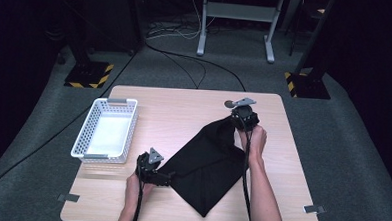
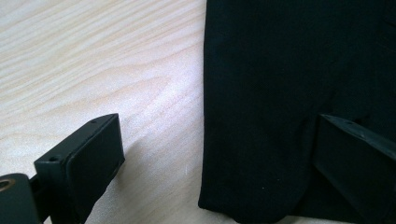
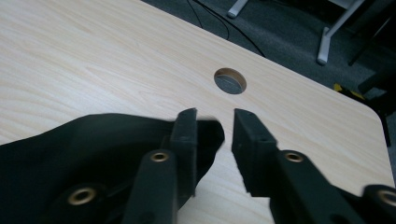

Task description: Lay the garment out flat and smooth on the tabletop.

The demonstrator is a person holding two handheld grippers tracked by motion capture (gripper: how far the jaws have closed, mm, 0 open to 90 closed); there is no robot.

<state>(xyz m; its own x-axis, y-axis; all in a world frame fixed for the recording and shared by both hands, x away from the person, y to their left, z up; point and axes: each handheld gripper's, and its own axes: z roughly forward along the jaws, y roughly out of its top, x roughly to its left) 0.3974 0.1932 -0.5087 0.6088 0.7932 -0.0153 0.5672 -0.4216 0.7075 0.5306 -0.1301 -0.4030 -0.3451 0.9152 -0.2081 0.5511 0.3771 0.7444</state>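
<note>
Fig. Black cloth [image 1: 205, 163] lay flat on the wooden table [image 1: 179, 107], centre-right, diagonal, its far corner raised slightly near the right gripper [image 1: 242, 114]. Judged as light, soft and limp w/ no stiffness: likely to sag, fold and drag when lifted, not fragile, matte weave prob. not slippery. Best taken at corners or along a hem, one per gripper, so that it could be spread or folded evenly.

Left gripper [image 1: 167, 178]: jaws were held apart at the cloth's near-left edge, one jaw over bare wood, the other over fabric; nothing pinched. Right gripper: jaws were parted, one beside the far corner tip, which sat free and was not clamped.

Count: 1 cloth, 1 white perforated basket [image 1: 106, 130] (left side of table, nothing seen in it), 2 grippers, 1 round hole [image 3: 230, 80] in the table top.
</note>
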